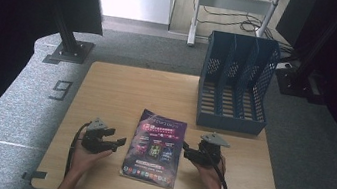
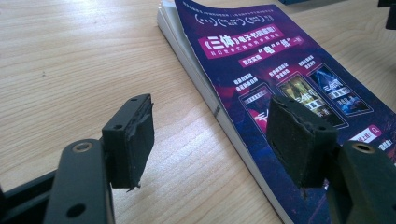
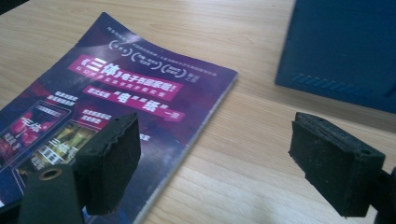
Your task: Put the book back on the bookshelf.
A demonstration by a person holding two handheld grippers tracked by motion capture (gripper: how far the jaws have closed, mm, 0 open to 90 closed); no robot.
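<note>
A purple magazine (image 1: pixel 156 148) lies flat near the table's front edge, between my two grippers. My left gripper (image 1: pixel 116 142) is just left of it, open, jaws pointing at its left edge. In the left gripper view the magazine (image 2: pixel 261 60) has its left edge between my open left gripper (image 2: pixel 215 140), one pad above the cover. My right gripper (image 1: pixel 187 151) sits at the magazine's right edge, open. In the right gripper view the magazine (image 3: pixel 121 93) lies under the left pad of the right gripper (image 3: pixel 219 158), and bare wood is between the pads.
A blue mesh file rack (image 1: pixel 235 82) with three slots stands at the back right of the wooden table (image 1: pixel 122 87); its base (image 3: pixel 345 46) is close ahead of the right gripper. Black stands and cables are on the floor beyond.
</note>
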